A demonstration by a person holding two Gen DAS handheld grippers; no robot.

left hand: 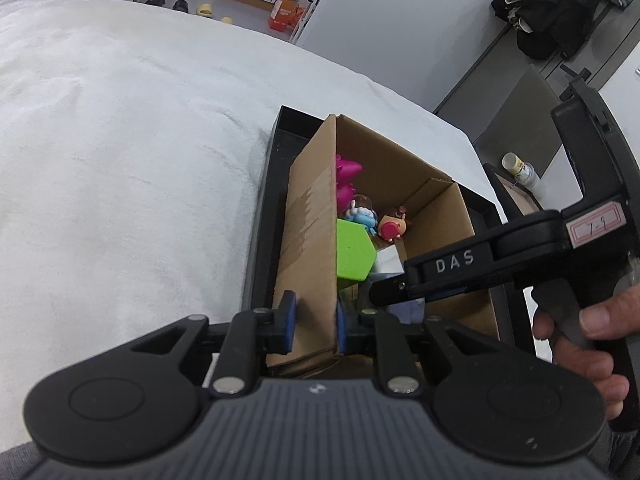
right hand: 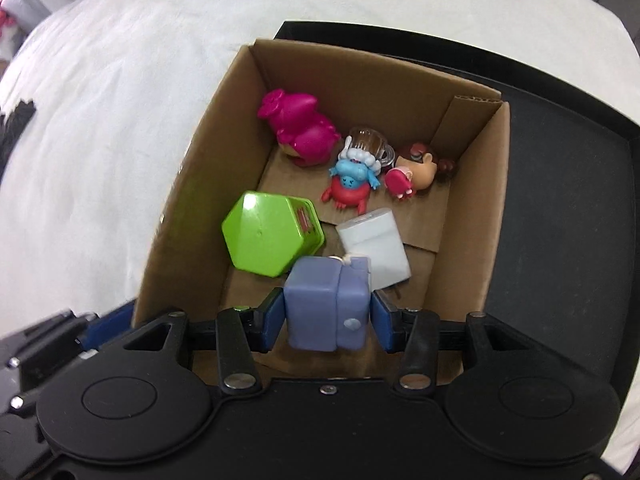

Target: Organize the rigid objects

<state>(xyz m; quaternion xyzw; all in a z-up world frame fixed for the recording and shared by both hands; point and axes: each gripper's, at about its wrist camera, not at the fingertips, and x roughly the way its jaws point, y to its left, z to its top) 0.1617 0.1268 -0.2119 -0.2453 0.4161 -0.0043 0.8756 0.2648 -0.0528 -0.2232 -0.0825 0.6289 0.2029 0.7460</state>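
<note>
An open cardboard box stands in a black tray on a white cloth. My left gripper is shut on the box's near left wall, one pad on each side. My right gripper points down into the box, shut on a lavender block that hangs just above the box floor. Inside lie a green hexagonal case, a white block, a magenta figure, a blue and red figure and a brown-haired figure. The left wrist view shows the right gripper reaching in from the right.
The white cloth spreads wide to the left of the tray. A person's hand grips the right tool's handle. Beyond the table's right edge stand a small bottle and a dark bag on furniture.
</note>
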